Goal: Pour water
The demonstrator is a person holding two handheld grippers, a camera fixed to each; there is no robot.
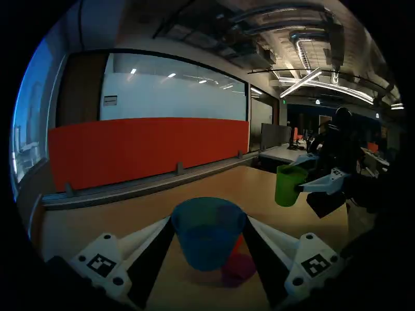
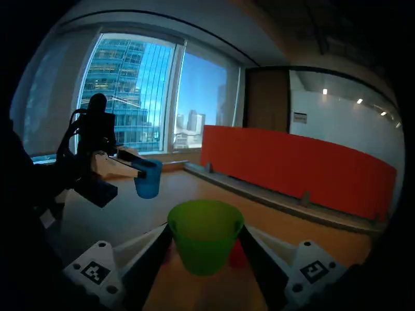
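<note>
Plastic cups, two — blue cup (image 1: 208, 236) between our left gripper (image 1: 208, 224) fingers, green cup (image 2: 205, 241) between our right gripper (image 2: 205, 230) fingers, both clamped over the wooden table (image 1: 223, 181).

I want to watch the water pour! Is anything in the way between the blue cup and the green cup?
No, nothing visible. The left gripper holds the blue cup, the right gripper holds the green cup, and between them there is just open air above the table.
</note>
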